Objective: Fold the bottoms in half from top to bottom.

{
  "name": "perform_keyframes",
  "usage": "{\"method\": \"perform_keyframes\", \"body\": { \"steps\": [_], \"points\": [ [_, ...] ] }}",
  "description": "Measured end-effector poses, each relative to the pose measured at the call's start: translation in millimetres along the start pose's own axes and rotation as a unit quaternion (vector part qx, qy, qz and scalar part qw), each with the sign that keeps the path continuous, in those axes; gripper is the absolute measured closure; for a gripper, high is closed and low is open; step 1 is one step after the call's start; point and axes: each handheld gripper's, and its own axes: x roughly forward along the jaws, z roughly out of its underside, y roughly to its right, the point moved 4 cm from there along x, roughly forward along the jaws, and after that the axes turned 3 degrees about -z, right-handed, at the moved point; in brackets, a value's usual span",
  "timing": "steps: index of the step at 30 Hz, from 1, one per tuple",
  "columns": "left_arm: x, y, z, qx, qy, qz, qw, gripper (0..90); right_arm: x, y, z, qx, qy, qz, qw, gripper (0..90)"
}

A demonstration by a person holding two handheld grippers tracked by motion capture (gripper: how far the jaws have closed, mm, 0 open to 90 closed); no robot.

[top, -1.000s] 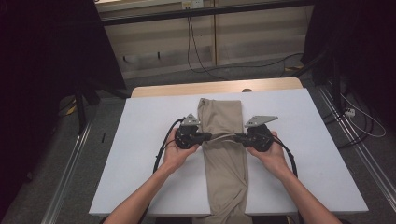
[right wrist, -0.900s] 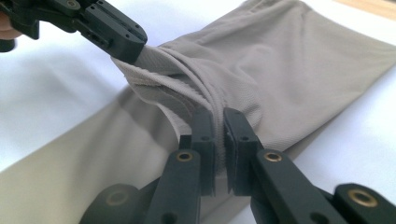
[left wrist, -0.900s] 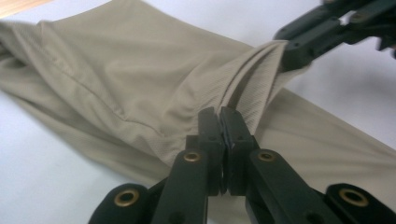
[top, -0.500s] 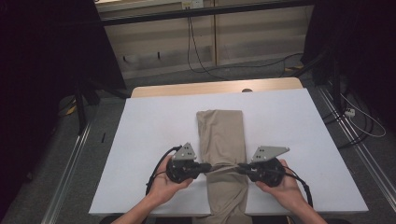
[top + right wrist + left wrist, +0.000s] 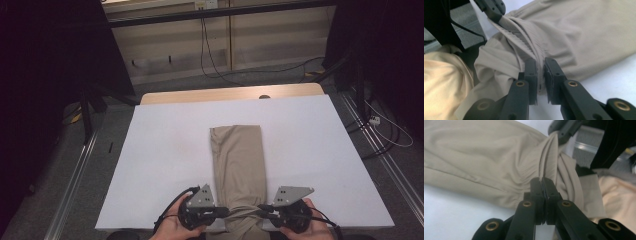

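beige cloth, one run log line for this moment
beige cloth: folded strip on white table | left gripper: shut on cloth near edge | right gripper: jaws just opening, cloth edge between them

Light is falling evenly from above onto the white tabletop (image 5: 165,165), which is reading bright while the floor and both side edges of the high view are sinking into near-black. Shadows there are staying soft and faint. The high view is looking slightly grainy. In both gripper views the beige cloth (image 5: 486,155) is showing its weave sharply near the black fingers (image 5: 536,192), while the background is going soft and the tabletop is washing out pale blue-white.
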Motion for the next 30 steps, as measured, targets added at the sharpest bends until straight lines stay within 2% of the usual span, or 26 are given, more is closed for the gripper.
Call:
{"method": "perform_keyframes", "body": {
  "steps": [1, 2, 5, 6, 7, 8, 9, 11, 12, 14, 15, 17, 19, 22, 24, 26, 28, 30],
  "points": [
    [1.6, 2.2, 2.3, 0.003, -0.003, 0.006, 1.0000, 88.7, 0.8, -2.1, 1.8, 0.002, -0.002, 0.004, 1.0000, 79.5],
    [1.7, 2.1, 3.4, -0.001, -0.001, 0.007, 1.0000, 88.7, 2.4, -3.3, 4.7, 0.003, -0.007, 0.004, 1.0000, 78.5],
    [1.1, 2.1, 6.0, -0.017, 0.004, 0.016, 0.9997, 88.5, 3.0, -4.4, 8.1, 0.009, 0.000, 0.000, 1.0000, 77.0],
    [0.8, 3.6, 6.7, -0.013, 0.000, 0.025, 0.9996, 88.3, 2.8, -5.1, 8.2, 0.010, -0.002, -0.001, 0.9999, 75.8],
    [-0.3, 4.9, 7.5, -0.003, -0.007, 0.028, 0.9996, 87.8, 2.4, -6.1, 7.9, 0.007, -0.005, -0.003, 1.0000, 73.9],
    [-0.7, 5.3, 8.0, -0.003, -0.008, 0.031, 0.9995, 87.7, 1.8, -7.3, 7.1, 0.011, -0.007, -0.008, 0.9999, 71.2],
    [-0.8, 5.9, 8.2, -0.014, -0.010, 0.044, 0.9989, 87.7, 1.1, -8.4, 6.0, 0.014, -0.006, -0.013, 0.9998, 67.5],
    [-2.8, 3.7, 7.1, -0.017, -0.007, 0.047, 0.9987, 86.0, -0.6, -9.4, 3.2, 0.016, -0.003, -0.016, 0.9997, 61.4],
    [-3.5, 1.1, 6.0, -0.027, -0.003, 0.044, 0.9987, 82.3, -1.7, -8.8, 1.4, 0.017, 0.001, -0.019, 0.9997, 59.1],
    [-4.8, -5.4, 2.9, -0.041, 0.013, 0.031, 0.9986, 67.2, -4.4, -4.8, -2.5, 0.027, 0.016, -0.017, 0.9994, 51.8],
    [-6.5, -8.8, 1.3, -0.042, 0.017, 0.027, 0.9986, 64.9, -6.0, -1.7, -4.5, 0.034, 0.024, -0.017, 0.9990, 49.9],
    [-7.8, -16.8, -2.3, -0.059, 0.031, 0.019, 0.9976, 56.5, -9.1, 6.4, -8.7, 0.044, 0.042, -0.012, 0.9981, 47.1],
    [-6.9, -28.5, -4.4, -0.063, 0.027, -0.018, 0.9975, 46.9, -9.6, 16.7, -11.7, 0.049, 0.047, -0.010, 0.9976, 46.3],
    [-5.3, -46.8, -6.7, -0.084, 0.038, -0.036, 0.9951, 39.9, -7.1, 32.4, -16.3, 0.062, 0.051, -0.004, 0.9968, 44.0],
    [-3.9, -60.1, -9.1, -0.078, 0.043, -0.061, 0.9941, 31.7, -4.2, 42.8, -19.5, 0.066, 0.049, 0.005, 0.9966, 42.2],
    [-4.2, -75.3, -11.5, -0.080, 0.047, -0.091, 0.9915, 30.1, -1.3, 52.6, -23.5, 0.065, 0.042, 0.012, 0.9969, 38.9],
    [-7.1, -86.9, -14.3, -0.109, 0.059, -0.101, 0.9872, 23.1, -0.4, 61.3, -29.8, 0.071, 0.043, 0.008, 0.9965, 36.9],
    [-11.7, -94.8, -16.9, -0.114, 0.066, -0.110, 0.9852, 20.0, -2.3, 66.7, -38.1, 0.065, 0.052, 0.011, 0.9964, 36.0]
  ]
}}
